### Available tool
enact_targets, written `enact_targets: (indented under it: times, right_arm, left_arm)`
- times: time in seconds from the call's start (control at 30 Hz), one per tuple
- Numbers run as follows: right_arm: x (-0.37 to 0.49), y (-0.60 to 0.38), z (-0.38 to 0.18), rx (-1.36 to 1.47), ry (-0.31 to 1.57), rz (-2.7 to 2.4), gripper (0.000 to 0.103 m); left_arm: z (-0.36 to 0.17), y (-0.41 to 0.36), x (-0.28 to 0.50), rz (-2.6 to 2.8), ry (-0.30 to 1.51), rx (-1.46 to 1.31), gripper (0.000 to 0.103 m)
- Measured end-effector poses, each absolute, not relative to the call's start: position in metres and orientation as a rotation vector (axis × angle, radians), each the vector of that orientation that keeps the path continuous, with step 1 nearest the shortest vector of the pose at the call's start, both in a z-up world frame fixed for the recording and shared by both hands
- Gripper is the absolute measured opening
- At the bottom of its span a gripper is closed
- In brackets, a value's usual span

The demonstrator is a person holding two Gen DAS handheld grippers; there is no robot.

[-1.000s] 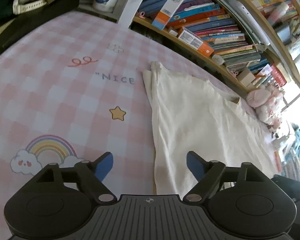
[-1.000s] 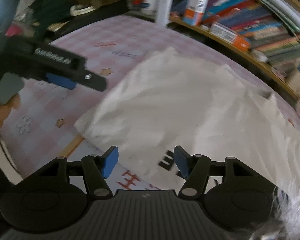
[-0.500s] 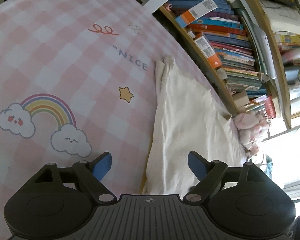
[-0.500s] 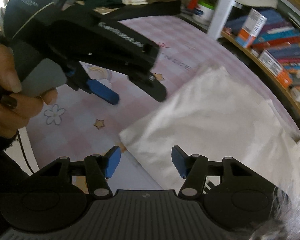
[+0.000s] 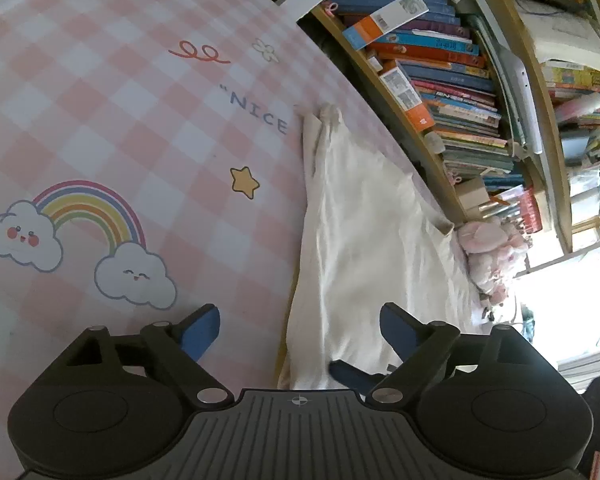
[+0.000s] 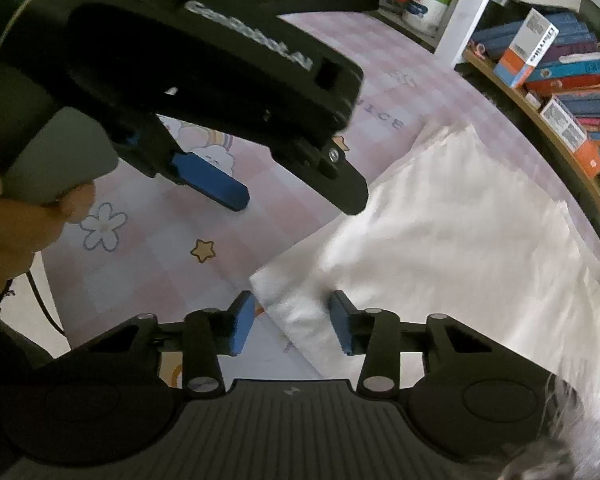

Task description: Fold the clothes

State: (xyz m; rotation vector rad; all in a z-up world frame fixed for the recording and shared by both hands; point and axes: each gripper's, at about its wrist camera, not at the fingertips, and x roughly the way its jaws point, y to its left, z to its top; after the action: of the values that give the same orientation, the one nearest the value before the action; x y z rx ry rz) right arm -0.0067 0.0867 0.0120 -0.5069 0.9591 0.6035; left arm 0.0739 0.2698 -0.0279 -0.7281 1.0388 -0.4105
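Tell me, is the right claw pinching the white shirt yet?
Apart. In the right wrist view the right gripper is closing with the white shirt corner between its pads, but a gap shows on each side.

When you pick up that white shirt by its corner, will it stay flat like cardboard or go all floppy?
Probably floppy: the white shirt lies in soft wrinkles on the checked sheet. It looks thin, so likely light. The right tongs are closing around just its corner, not yet pinching it, so the rest would likely sag and drag rather than lift flat.
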Motion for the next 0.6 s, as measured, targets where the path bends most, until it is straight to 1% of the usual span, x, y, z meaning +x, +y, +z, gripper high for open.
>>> enact_targets:
  times: [0.1, 0.17, 0.23, 0.43, 0.5, 0.6]
  right_arm:
    - [-0.005, 0.085, 0.01, -0.494, 0.969, 0.607, 0.028]
    - [-0.005, 0.084, 0.012, -0.483, 0.965, 0.61, 0.016]
    - [-0.005, 0.081, 0.016, -0.467, 0.957, 0.607, 0.006]
    - [0.001, 0.051, 0.048, -0.254, 0.929, 0.555, 0.005]
    - [0.002, 0.046, 0.054, -0.219, 0.929, 0.548, 0.005]
    - [0.003, 0.042, 0.059, -0.187, 0.932, 0.54, 0.005]
  left_arm:
    - [-0.029, 0.271, 0.075, -0.417, 1.038, -0.741, 0.092]
    - [-0.029, 0.271, 0.078, -0.421, 1.039, -0.748, 0.094]
    - [-0.03, 0.271, 0.08, -0.434, 1.054, -0.771, 0.096]
    - [-0.052, 0.269, 0.087, -0.521, 1.119, -1.024, 0.096]
    - [-0.061, 0.266, 0.09, -0.534, 1.127, -1.108, 0.096]
    - [-0.066, 0.26, 0.096, -0.546, 1.114, -1.163, 0.095]
